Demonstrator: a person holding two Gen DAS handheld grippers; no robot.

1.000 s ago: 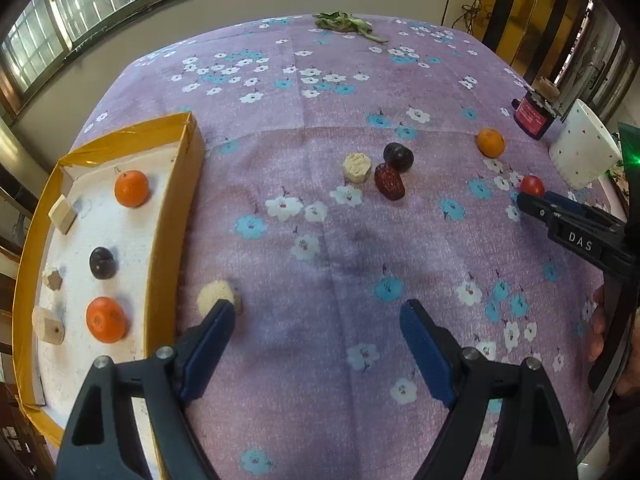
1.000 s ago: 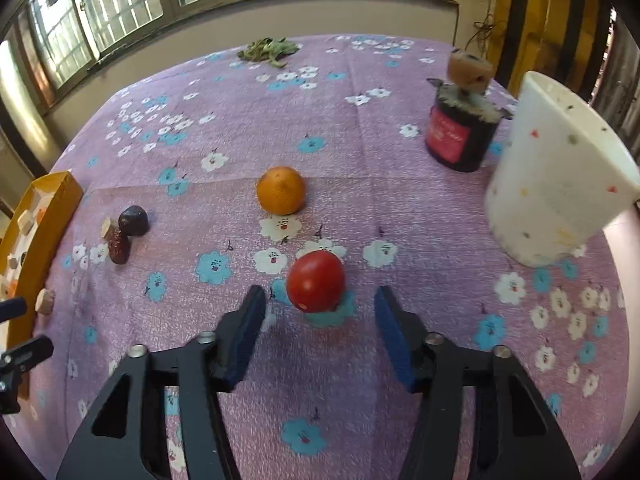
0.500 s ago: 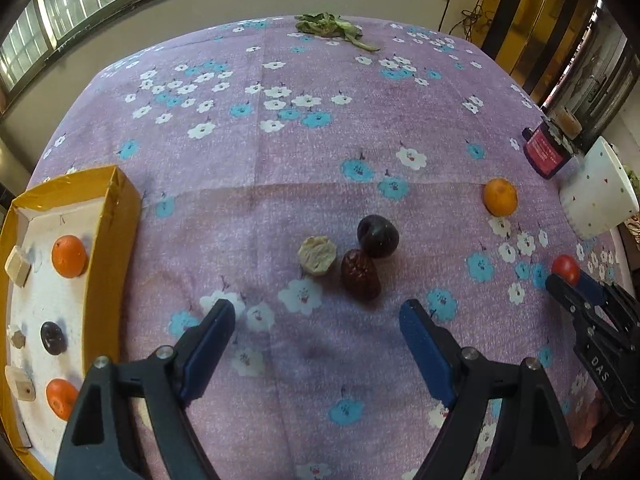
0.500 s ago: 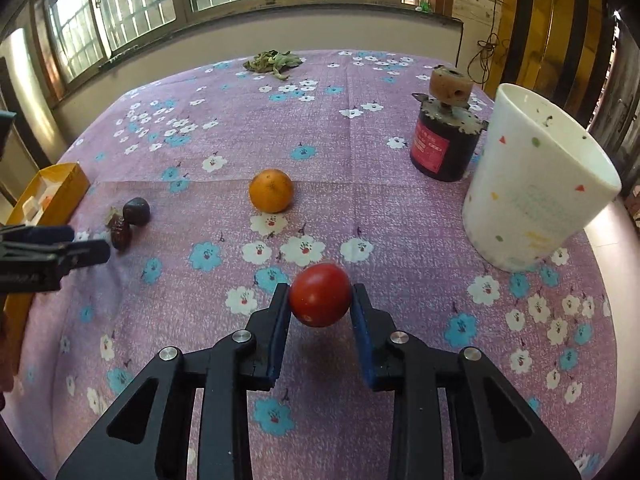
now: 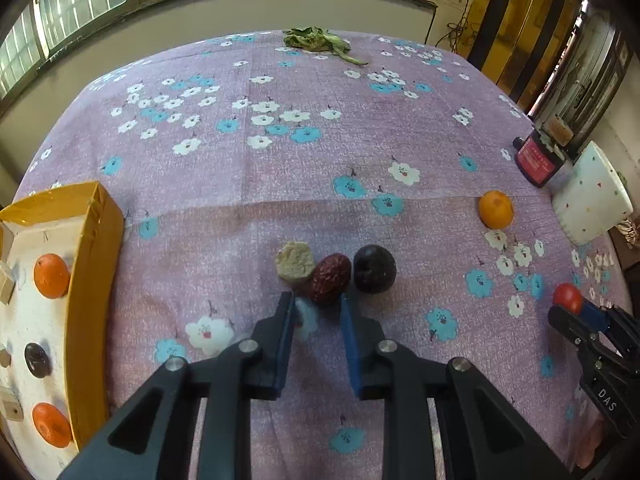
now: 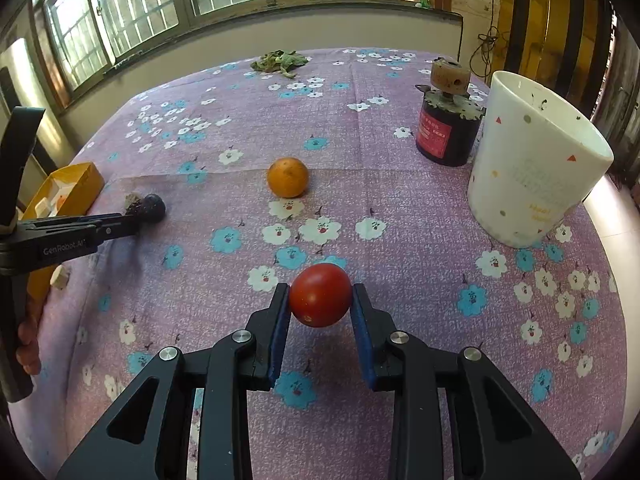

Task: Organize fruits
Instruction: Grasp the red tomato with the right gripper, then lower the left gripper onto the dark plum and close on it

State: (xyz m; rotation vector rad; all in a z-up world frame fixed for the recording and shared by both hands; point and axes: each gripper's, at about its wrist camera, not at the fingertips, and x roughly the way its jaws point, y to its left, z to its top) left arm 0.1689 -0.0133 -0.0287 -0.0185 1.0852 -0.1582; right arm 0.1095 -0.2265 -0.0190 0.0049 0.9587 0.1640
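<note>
- The right claw (image 6: 320,300) is clamped on a red tomato (image 6: 320,295), low in the middle of its view.
- The left claw (image 5: 318,306) has just been closing — its pads now pinch the near end of a red date (image 5: 331,279), mid-frame.
- Risk: that grip looks shallow, so the date could slip out, or nudge the dark plum (image 5: 375,269) beside it.
- A yellow tray (image 5: 96,264) sits at left on the purple flowered cloth (image 5: 280,184); windows run along the top.

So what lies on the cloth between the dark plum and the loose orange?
Nothing but bare flowered cloth. In the left wrist view the dark plum and the orange stand apart with only printed flowers between them; the right wrist view agrees.
</note>
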